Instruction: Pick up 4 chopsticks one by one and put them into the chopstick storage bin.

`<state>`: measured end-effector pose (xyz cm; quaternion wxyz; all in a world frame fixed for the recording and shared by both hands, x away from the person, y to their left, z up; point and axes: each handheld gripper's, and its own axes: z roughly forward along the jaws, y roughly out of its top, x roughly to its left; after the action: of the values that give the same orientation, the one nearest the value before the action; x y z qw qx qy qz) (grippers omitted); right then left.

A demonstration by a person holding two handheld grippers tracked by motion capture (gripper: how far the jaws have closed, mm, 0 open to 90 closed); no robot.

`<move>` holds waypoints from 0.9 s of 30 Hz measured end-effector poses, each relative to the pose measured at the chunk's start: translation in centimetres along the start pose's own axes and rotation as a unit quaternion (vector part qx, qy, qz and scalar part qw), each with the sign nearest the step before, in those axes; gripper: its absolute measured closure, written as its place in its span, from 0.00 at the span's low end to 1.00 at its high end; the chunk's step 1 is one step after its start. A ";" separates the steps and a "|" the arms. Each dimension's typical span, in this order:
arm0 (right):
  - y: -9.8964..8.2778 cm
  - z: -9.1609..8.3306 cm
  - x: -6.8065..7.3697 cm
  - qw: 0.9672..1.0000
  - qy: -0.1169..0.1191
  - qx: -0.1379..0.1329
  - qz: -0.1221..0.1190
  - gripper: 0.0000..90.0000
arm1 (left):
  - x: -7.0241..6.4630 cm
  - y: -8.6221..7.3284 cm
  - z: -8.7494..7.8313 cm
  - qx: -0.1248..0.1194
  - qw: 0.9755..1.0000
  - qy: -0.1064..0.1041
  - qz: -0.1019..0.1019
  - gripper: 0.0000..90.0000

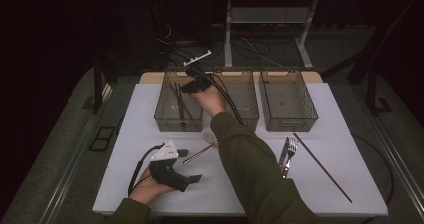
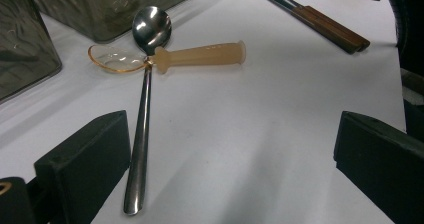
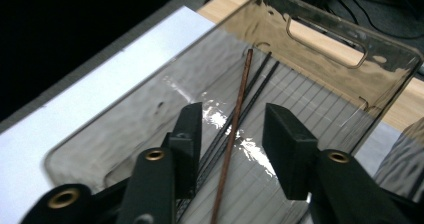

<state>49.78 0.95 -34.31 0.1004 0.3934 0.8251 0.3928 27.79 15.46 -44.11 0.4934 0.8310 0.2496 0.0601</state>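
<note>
My right gripper hangs over the left clear bin, reaching across from the person's right arm. In the right gripper view its jaws stand apart, and a brown chopstick runs between them with a gap on each side. It lies along black chopsticks on the bin's floor. My left gripper rests on the white table near the front left, open with nothing between its jaws. Just ahead of it lie a metal spoon and a clear spoon with an orange handle.
Two more clear bins, middle and right, stand in the row at the back. Forks with wooden handles and a long dark chopstick lie at the front right. The table's near edge is close to the person.
</note>
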 end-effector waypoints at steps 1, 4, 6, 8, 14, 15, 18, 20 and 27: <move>-0.1 -0.5 0.0 1.000 0.001 -0.003 -0.003 0.61 | 0.0 0.0 0.0 0.000 1.000 0.000 0.000 0.01; -0.6 -2.1 0.0 1.000 0.007 -0.012 -0.015 0.58 | 0.0 0.0 0.0 0.003 1.000 0.002 0.001 0.01; -1.1 -3.2 0.0 1.000 0.015 -0.021 -0.016 0.57 | 0.0 0.0 0.0 0.004 1.000 0.003 0.001 0.01; -1.7 -4.3 0.0 0.999 0.018 -0.024 -0.020 0.55 | 0.0 0.0 0.0 0.004 1.000 0.003 0.001 0.01; -3.6 -6.9 -0.4 0.998 0.033 -0.036 -0.027 0.49 | 0.0 0.1 0.2 0.008 1.000 0.003 0.004 0.01; -4.0 -7.2 -0.6 0.998 0.036 -0.037 -0.027 0.48 | 0.0 0.1 0.2 0.009 1.000 0.002 0.004 0.01; -5.2 -8.2 -0.9 0.998 0.045 -0.041 -0.029 0.44 | 0.0 0.1 0.2 0.009 1.000 0.003 0.002 0.01; -6.0 -8.7 -1.1 0.997 0.052 -0.041 -0.034 0.44 | 0.0 0.1 0.2 0.011 1.000 0.002 0.001 0.01; -8.6 -10.6 -1.6 0.996 0.067 -0.035 -0.052 0.41 | 0.0 0.0 0.1 0.007 1.000 0.004 -0.003 0.00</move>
<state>40.90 -9.54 -33.69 0.0792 0.3191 0.8353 0.4408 27.88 15.38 -44.16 0.4870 0.8335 0.2541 0.0605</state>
